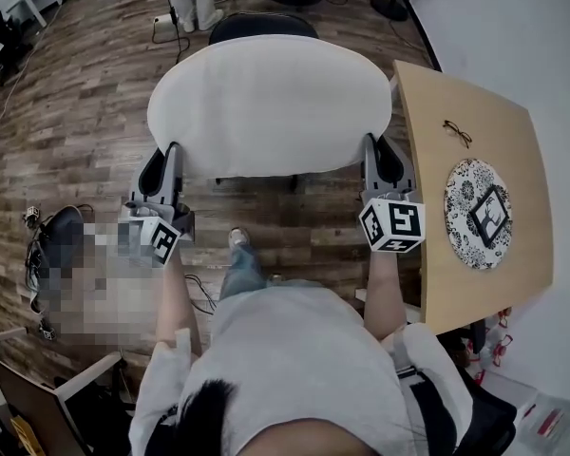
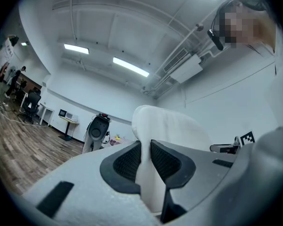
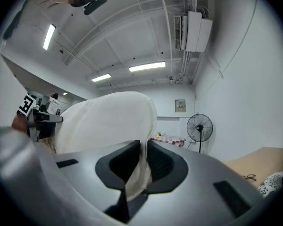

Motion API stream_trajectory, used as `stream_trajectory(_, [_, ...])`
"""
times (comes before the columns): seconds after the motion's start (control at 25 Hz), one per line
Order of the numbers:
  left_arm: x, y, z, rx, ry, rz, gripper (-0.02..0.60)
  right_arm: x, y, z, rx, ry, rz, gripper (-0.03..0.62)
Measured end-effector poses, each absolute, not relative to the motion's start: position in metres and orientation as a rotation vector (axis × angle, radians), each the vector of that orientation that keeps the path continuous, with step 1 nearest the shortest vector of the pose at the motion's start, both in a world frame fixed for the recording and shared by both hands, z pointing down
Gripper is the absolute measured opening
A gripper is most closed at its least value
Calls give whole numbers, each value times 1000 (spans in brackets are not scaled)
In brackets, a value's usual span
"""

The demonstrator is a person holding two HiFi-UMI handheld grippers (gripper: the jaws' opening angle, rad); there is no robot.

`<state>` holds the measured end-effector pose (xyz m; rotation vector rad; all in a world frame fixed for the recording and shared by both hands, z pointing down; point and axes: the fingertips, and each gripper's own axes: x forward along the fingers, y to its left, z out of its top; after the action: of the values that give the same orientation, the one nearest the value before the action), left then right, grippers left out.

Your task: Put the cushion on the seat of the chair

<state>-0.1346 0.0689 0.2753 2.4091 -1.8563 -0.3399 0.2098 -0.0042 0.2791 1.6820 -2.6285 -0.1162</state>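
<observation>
A large white oval cushion (image 1: 271, 103) hangs level in the air between my two grippers. My left gripper (image 1: 171, 160) is shut on its left edge, and the white fabric (image 2: 153, 126) runs pinched between the black pads. My right gripper (image 1: 372, 155) is shut on the cushion's right edge, where the fabric (image 3: 111, 126) folds between its pads. Beyond the cushion's far edge a dark chair (image 1: 262, 25) shows only in part; the cushion hides most of it.
A wooden table (image 1: 480, 198) stands at the right with a patterned round plate (image 1: 478, 213) and a pair of glasses (image 1: 457, 133) on it. A floor fan (image 3: 199, 128) stands by the far wall. Cables and dark gear (image 1: 52, 245) lie at the left on the wood floor.
</observation>
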Motion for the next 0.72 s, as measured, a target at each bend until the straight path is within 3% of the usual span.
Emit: stream_trajectory(0.72, [-217, -99, 278, 2502, -1692, -304, 61, 131, -137, 286, 1834, -2493, -65, 38])
